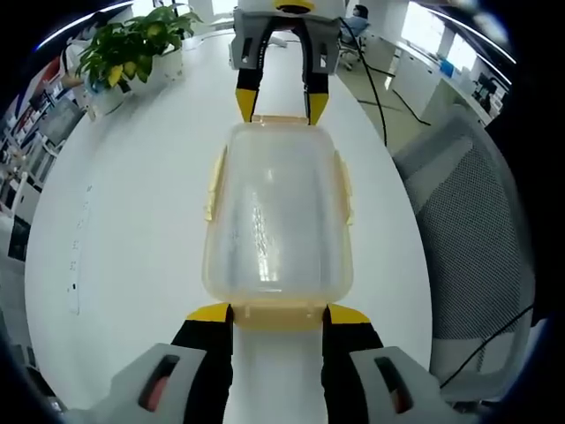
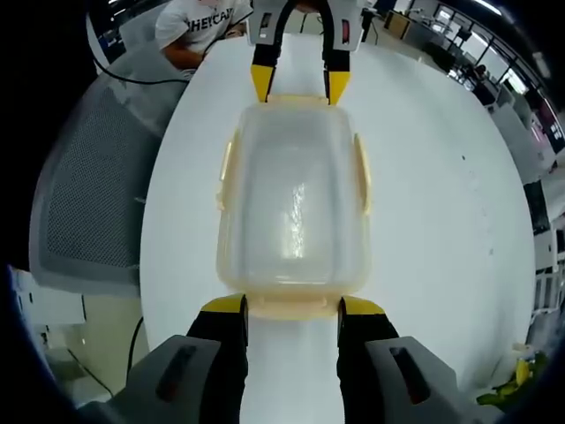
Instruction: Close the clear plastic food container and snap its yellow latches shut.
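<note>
The clear plastic container [image 1: 278,212] [image 2: 293,208] lies on the white table [image 1: 132,230] with its lid on. Yellow latches [image 1: 214,181] [image 2: 362,172] on both long sides stick outward. My left gripper [image 1: 279,314] is open, and its yellow fingertips [image 1: 210,312] straddle the near end latch. My right gripper [image 2: 292,307] is open in the same way at the opposite short end. Each gripper faces the other across the container: the right gripper [image 1: 281,104] at the top of the left gripper view, the left gripper [image 2: 301,86] at the top of the right gripper view.
A potted plant [image 1: 132,49] stands on the table past the container. A grey mesh chair [image 1: 477,221] [image 2: 84,203] sits close to the table edge. A person in a white shirt [image 2: 199,26] sits behind the left gripper. A black cable [image 1: 375,88] crosses the floor.
</note>
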`<state>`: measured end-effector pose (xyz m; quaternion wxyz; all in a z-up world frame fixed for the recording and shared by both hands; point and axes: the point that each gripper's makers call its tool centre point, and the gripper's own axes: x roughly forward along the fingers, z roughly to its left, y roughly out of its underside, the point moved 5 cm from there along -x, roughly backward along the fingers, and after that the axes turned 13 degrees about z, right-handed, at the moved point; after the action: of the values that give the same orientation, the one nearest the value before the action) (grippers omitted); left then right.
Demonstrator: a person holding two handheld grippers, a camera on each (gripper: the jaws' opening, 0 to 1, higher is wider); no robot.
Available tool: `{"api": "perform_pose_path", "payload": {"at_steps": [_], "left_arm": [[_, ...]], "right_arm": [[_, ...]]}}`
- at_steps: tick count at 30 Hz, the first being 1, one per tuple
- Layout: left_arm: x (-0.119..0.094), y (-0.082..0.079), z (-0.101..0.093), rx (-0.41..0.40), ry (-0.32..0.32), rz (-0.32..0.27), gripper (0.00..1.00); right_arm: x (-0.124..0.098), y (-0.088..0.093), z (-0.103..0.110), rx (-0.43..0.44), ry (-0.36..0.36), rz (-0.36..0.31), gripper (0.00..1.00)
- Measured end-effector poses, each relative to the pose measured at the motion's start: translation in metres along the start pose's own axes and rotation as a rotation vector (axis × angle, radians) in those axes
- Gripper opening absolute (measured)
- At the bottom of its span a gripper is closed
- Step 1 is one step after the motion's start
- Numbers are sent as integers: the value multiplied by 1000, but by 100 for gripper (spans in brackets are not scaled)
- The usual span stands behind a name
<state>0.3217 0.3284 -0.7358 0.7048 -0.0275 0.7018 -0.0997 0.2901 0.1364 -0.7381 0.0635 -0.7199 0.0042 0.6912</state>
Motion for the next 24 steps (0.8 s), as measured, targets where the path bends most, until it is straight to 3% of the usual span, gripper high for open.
{"api": "perform_pose_path", "payload": {"at_steps": [24], "left_arm": [[7, -1, 1, -9, 11, 24, 34]], "right_arm": [[7, 4, -1, 11, -13, -18, 36]]}}
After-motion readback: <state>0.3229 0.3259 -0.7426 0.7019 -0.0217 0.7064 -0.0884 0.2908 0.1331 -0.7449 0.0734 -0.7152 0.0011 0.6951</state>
